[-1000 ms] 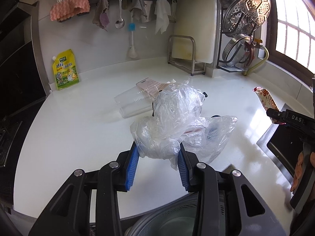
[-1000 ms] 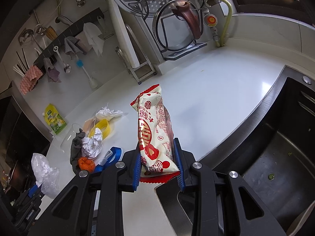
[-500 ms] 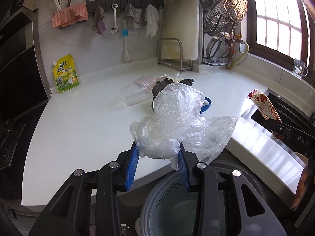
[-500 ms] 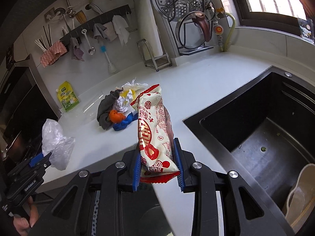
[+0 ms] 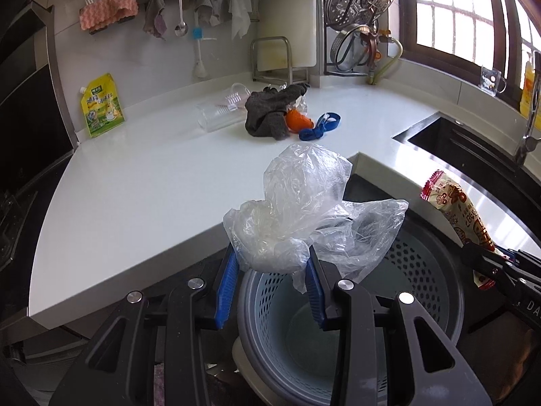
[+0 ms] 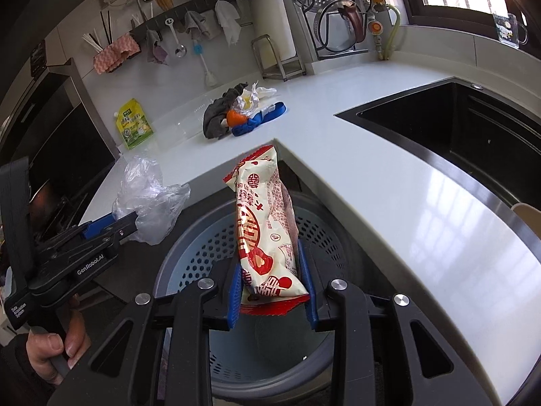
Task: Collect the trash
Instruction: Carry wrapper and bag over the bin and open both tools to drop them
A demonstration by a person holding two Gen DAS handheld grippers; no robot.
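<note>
Standing below the edge of the white counter (image 5: 142, 182) is a round perforated bin (image 6: 203, 247), and both tongs are hanging over its mouth. As far as its inside is showing, the bin is looking bare, so I am judging that nothing has gone into it yet.

On the counter, well apart from the bin, a small heap is waiting: a dark grey cloth (image 5: 270, 111), a clear plastic cup (image 5: 219, 115) lying on its side, a blue strap (image 5: 319, 127), something orange (image 5: 297, 121) and some crumpled white paper (image 6: 252, 98). What the orange piece is, I am not able to tell. A yellow-green pouch (image 5: 101, 105) is leaning against the wall; whether it is counting as trash is unclear.

The left gripper (image 5: 272, 277) is pinching a crumpled clear plastic bag (image 5: 304, 209) between its blue pads, narrow and closed on it, above the bin's near rim. The right gripper (image 6: 270, 291) is clamping the lower end of a red-and-white snack wrapper (image 6: 267, 223), which is standing upright over the opening.

My judgement: two pieces are being delivered and only need releasing, while the heap is remaining for further trips. The task is looking early, well short of half done.
</note>
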